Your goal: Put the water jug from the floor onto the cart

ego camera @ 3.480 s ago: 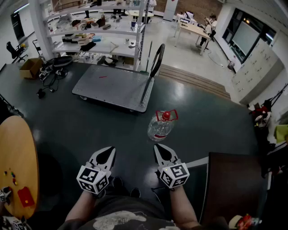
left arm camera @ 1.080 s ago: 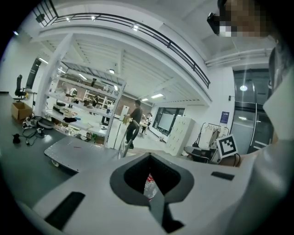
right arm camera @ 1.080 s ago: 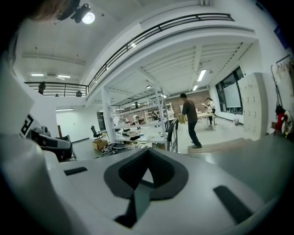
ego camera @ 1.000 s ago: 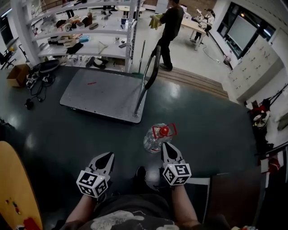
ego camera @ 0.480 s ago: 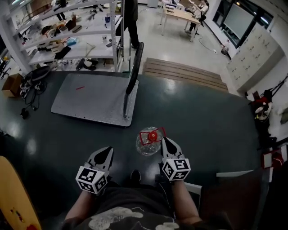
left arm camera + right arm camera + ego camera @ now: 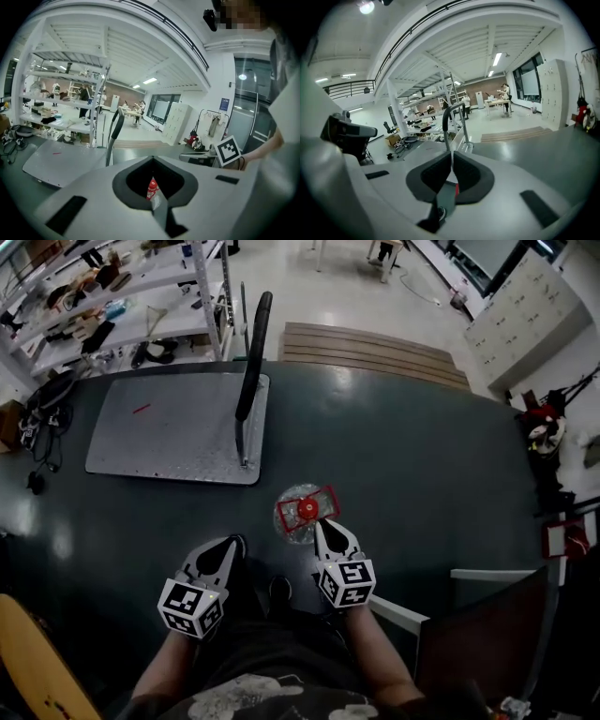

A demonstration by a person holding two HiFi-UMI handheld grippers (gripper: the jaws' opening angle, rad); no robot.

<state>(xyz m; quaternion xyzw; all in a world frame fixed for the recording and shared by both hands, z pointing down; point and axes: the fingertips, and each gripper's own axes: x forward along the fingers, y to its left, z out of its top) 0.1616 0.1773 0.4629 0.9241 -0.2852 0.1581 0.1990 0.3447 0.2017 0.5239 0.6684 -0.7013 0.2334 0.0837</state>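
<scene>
Ahead-left of both tongs lies the cart (image 6: 173, 432), the water jug (image 6: 298, 514) stands on the floor (image 6: 422, 474) just off the tip of the right gripper (image 6: 322, 526), left gripper (image 6: 228, 545) nearby, both clenched on nothing: reach step by the look of it, next calls for opening jaws to grab it.

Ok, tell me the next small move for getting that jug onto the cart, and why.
Probably open the right gripper and lower it onto the red-capped clear plastic water jug. That jug stands on the dark floor just ahead of this gripper, whose fingers are shut and empty; the flat grey metal cart stands beyond.
</scene>
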